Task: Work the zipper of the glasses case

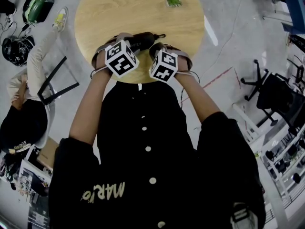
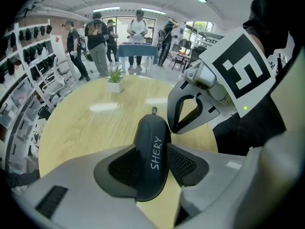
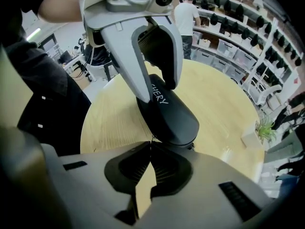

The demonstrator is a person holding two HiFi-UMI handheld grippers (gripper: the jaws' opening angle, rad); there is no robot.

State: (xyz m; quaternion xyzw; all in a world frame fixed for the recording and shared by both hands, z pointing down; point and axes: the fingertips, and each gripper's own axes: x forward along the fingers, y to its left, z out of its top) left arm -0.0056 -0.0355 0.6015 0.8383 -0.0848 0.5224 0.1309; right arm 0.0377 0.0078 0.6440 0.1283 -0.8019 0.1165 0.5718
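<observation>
The black glasses case, printed SHERY, is held just above the near edge of the round wooden table. My left gripper clamps the case across its body, a pad on each side. In the right gripper view the case runs away from the jaws, with the left gripper astride its far part. My right gripper is shut at the case's near end, its tips pinching a thin zipper pull. In the head view the case shows between the two marker cubes.
A small potted plant stands on the far side of the table. Beside the table at the left sits a person. An office chair is at the right. Several people stand around a table in the background.
</observation>
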